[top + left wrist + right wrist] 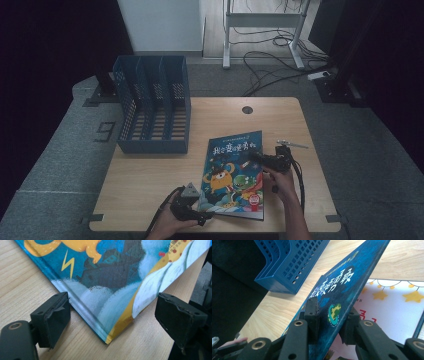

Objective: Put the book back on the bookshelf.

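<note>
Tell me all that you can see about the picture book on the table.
The book is a thin hardcover, its glossy blue cover showing cartoon monsters and pale title characters. It lies on the wooden table, right of the blue rack. The right gripper clamps the cover's edge and lifts it, baring a white page with yellow stars. The left gripper stands open around the near corner, not touching.

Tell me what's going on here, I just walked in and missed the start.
A person works at a wooden table with a gripper in each hand. The right gripper is shut on the front cover of a picture book, lifting it so the first page shows. The left gripper is open, its jaws either side of the book's near corner, which lies flat on the table. A blue file rack stands behind, apparently empty.
</note>
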`<state>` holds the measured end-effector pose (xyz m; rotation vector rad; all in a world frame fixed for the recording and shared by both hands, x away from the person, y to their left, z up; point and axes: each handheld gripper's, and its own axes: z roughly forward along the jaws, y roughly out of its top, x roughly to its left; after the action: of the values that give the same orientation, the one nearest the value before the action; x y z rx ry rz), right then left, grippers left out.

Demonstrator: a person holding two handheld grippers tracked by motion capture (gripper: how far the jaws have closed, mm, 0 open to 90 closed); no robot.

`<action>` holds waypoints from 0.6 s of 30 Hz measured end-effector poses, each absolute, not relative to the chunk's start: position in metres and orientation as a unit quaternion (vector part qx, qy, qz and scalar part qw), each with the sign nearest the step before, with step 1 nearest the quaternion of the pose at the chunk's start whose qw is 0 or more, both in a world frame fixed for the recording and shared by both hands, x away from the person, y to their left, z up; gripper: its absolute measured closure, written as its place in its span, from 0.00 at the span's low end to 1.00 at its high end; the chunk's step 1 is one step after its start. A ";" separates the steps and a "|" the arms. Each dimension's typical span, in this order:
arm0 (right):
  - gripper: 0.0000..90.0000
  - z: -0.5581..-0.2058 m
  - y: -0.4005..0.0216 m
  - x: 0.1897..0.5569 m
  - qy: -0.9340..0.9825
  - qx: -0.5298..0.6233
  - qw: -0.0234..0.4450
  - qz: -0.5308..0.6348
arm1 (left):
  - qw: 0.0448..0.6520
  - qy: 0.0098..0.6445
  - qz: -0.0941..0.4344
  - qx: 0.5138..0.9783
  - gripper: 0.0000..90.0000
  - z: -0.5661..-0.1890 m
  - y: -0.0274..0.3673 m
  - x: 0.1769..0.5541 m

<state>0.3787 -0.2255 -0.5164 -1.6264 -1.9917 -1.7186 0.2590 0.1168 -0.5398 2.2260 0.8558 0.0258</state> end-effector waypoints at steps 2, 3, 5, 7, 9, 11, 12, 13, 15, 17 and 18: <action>0.79 -0.516 -0.225 0.378 -0.643 -0.525 0.020 -0.558 | 0.371 0.336 0.009 0.866 0.14 -0.540 0.117 0.259; 0.80 -0.515 -0.224 0.377 -0.643 -0.524 0.016 -0.558 | 0.372 0.338 0.009 0.865 0.14 -0.540 0.117 0.259; 0.80 -0.513 -0.223 0.375 -0.642 -0.522 0.010 -0.561 | 0.373 0.340 0.007 0.863 0.14 -0.540 0.117 0.259; 0.80 -0.510 -0.222 0.373 -0.643 -0.519 0.003 -0.563 | 0.375 0.345 0.003 0.861 0.13 -0.540 0.117 0.260; 0.80 -0.507 -0.221 0.371 -0.645 -0.511 -0.006 -0.568 | 0.376 0.350 -0.001 0.858 0.12 -0.540 0.117 0.261; 0.80 -0.503 -0.220 0.368 -0.647 -0.503 -0.015 -0.574 | 0.376 0.352 -0.001 0.857 0.11 -0.540 0.117 0.262; 0.81 -0.501 -0.219 0.367 -0.647 -0.500 -0.018 -0.575 | 0.375 0.353 0.000 0.857 0.10 -0.540 0.116 0.261; 0.81 -0.499 -0.219 0.365 -0.646 -0.496 -0.023 -0.580 | 0.374 0.354 0.001 0.857 0.10 -0.540 0.116 0.261; 0.81 -0.496 -0.218 0.363 -0.643 -0.491 -0.030 -0.587 | 0.371 0.352 0.005 0.859 0.10 -0.540 0.116 0.261; 0.82 -0.494 -0.217 0.361 -0.642 -0.488 -0.034 -0.591 | 0.365 0.346 0.007 0.864 0.10 -0.539 0.115 0.260; 0.82 -0.492 -0.217 0.360 -0.642 -0.484 -0.039 -0.593 | 0.363 0.345 0.008 0.866 0.10 -0.539 0.114 0.259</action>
<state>0.3602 -0.2169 -0.4919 -1.5604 -2.0696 -1.9096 0.2593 0.1141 -0.5389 2.2281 0.8875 0.0212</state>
